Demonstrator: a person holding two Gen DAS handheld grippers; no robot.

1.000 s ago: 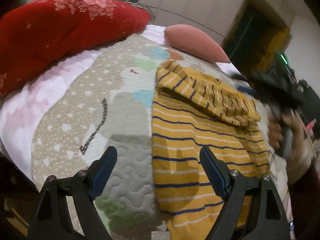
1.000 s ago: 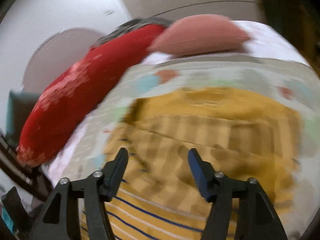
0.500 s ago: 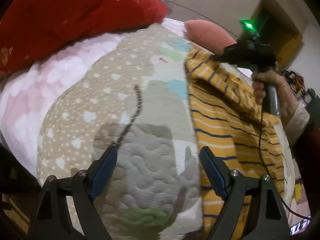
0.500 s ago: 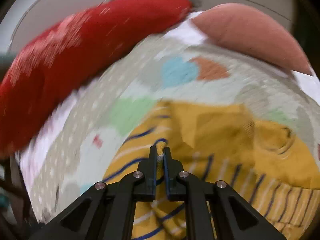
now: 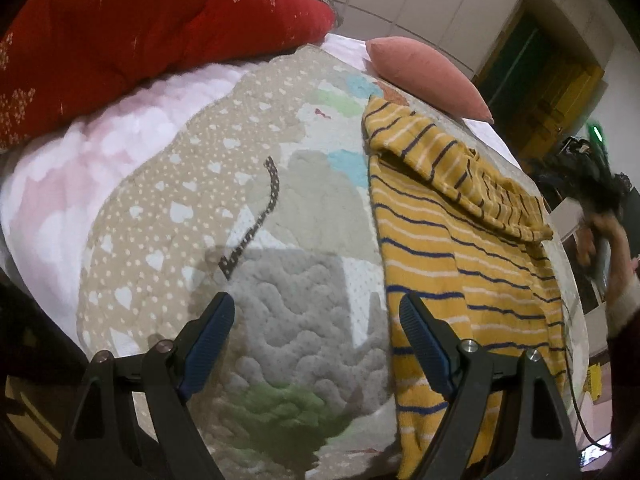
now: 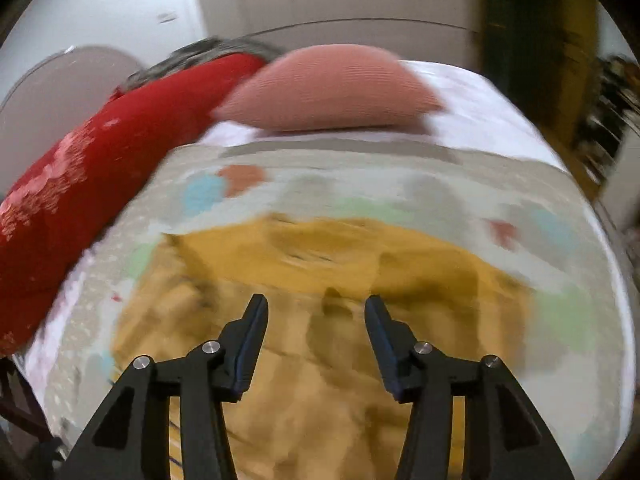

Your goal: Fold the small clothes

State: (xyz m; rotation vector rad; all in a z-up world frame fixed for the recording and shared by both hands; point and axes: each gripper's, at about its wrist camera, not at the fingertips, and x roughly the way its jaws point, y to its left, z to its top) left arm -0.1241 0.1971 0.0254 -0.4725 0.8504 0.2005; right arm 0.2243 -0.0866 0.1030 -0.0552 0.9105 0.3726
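Observation:
A small yellow garment with navy and white stripes (image 5: 460, 248) lies flat on the patchwork quilt (image 5: 248, 200), its top part folded down across it. My left gripper (image 5: 316, 320) is open and empty, held above the quilt just left of the garment's near edge. My right gripper (image 6: 316, 320) is open and empty above the garment (image 6: 340, 280), which is blurred in the right wrist view. In the left wrist view the right gripper (image 5: 584, 184) is a dark blur in a hand at the far right, off the garment.
A red quilted blanket (image 5: 140, 32) is piled along the left back. A pink pillow (image 5: 424, 76) lies at the head of the bed. A pink fleece sheet (image 5: 60, 184) shows beside the quilt. The bed edge drops off at the left and near side.
My right gripper was shut on the garment's far corner half a second ago; it has let go, opened and pulled back to the right. The folded part now lies on the garment.

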